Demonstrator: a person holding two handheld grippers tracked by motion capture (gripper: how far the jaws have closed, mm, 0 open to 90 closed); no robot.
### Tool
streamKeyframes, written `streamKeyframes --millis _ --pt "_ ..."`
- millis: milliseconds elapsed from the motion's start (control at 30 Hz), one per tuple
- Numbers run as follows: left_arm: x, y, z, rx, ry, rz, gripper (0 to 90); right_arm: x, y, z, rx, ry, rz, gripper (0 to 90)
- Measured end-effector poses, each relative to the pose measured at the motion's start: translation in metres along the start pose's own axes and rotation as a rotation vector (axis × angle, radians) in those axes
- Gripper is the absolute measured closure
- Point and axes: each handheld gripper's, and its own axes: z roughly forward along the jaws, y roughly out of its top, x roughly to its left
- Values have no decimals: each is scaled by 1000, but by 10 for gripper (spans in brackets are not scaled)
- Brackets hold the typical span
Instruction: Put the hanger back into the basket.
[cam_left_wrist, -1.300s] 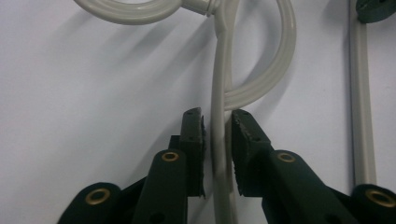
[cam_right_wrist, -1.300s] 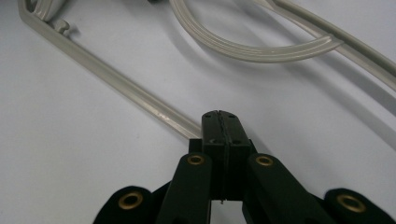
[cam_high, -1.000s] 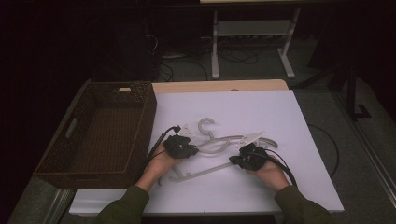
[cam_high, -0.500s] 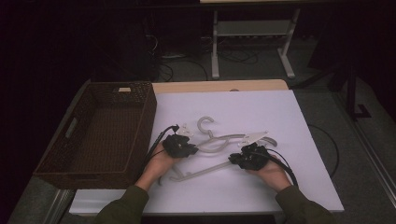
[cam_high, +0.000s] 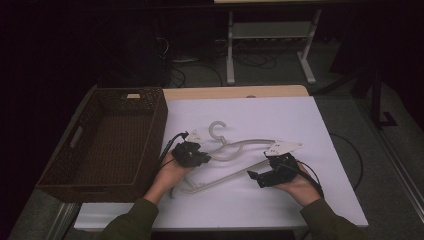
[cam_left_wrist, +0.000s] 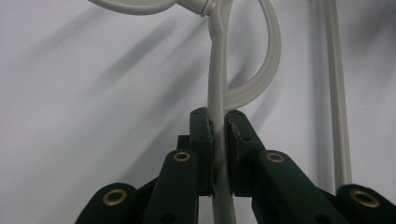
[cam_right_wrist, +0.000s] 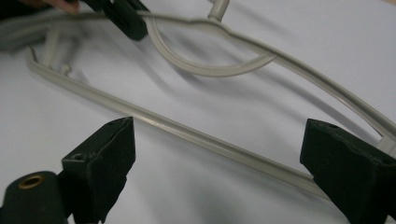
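A beige plastic hanger (cam_high: 250, 141) lies on the white table cover, hook pointing away from me. My left gripper (cam_high: 204, 159) is shut on its upper arm near the neck; in the left gripper view the pads (cam_left_wrist: 206, 135) pinch the thin bar (cam_left_wrist: 218, 70). My right gripper (cam_high: 256, 177) hovers over the hanger's right end. Its jaws have just been opening and now stand wide (cam_right_wrist: 219, 135). The hanger's bottom bar (cam_right_wrist: 196, 136) runs across the gap beneath them, untouched. The left gripper (cam_right_wrist: 123, 18) shows at the top of that view.
A dark wicker basket (cam_high: 155, 127) with nothing in it stands at the table's left, close to my left hand. The white cover (cam_high: 310, 200) spreads to the right and front. A metal stand (cam_high: 270, 35) and cables are on the floor behind the table.
The right gripper's jaws have opened and let go of the hanger's right end, and that hand has lifted slightly. The left gripper keeps its hold and has not moved.
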Motion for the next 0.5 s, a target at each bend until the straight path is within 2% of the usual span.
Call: streamKeyframes --millis 67,100,233,300,367,500 --pt "-1 1 -2 -4 -5 -9 830 -2 -3 -10 -49 13 20 100" --pt "0 2 -3 -4 -1 8 830 -2 -3 -10 -49 13 20 100" --pt "-2 5 -9 -20 2 -31 830 -4 -9 -20 -105 7 34 97" --pt "-4 6 -11 -20 -1 -43 830 -5 -13 -24 -114 7 38 92" --pt "-5 7 -13 -15 2 -48 830 -6 -17 -28 -131 -9 31 77" --pt "-6 13 -18 -10 18 -59 830 -8 -23 -40 -191 -16 46 64"
